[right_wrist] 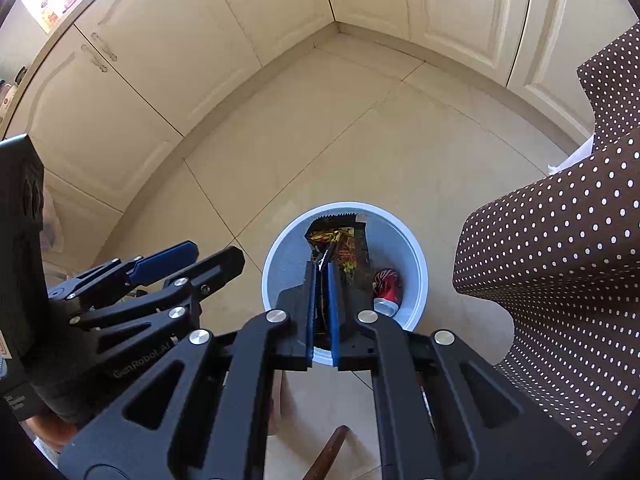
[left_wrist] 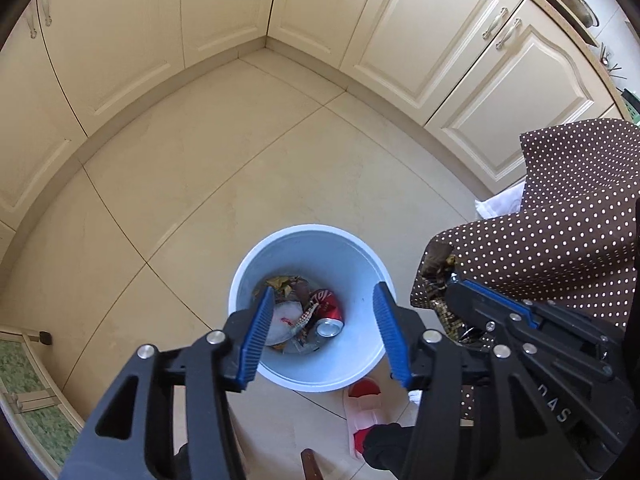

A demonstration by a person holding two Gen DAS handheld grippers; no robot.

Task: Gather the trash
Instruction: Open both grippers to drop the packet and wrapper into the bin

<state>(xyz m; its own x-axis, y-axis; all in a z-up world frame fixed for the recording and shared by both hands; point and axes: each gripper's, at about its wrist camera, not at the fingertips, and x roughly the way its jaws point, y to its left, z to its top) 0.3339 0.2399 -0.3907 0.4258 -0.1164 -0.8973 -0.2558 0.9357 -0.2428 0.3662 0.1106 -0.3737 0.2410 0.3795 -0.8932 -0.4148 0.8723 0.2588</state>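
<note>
A white trash bin [left_wrist: 362, 364] stands on the tiled floor, holding a red soda can [left_wrist: 330, 312], wrappers and white scraps. My left gripper [left_wrist: 324, 320] is open and empty above the bin. My right gripper [right_wrist: 323, 276] is shut on a dark snack wrapper [right_wrist: 344, 240] and holds it over the bin [right_wrist: 416, 256]. The red can [right_wrist: 387, 290] lies in the bin beside it. In the left wrist view the right gripper [left_wrist: 450, 276] sits at the right with the wrapper [left_wrist: 436, 258] in it.
Cream kitchen cabinets [left_wrist: 432, 32] line the walls around the beige tile floor [left_wrist: 224, 168]. A table with a brown polka-dot cloth [left_wrist: 580, 200] hangs at the right. A red and white slipper [left_wrist: 366, 412] lies beside the bin. A green mat [left_wrist: 28, 392] is at the lower left.
</note>
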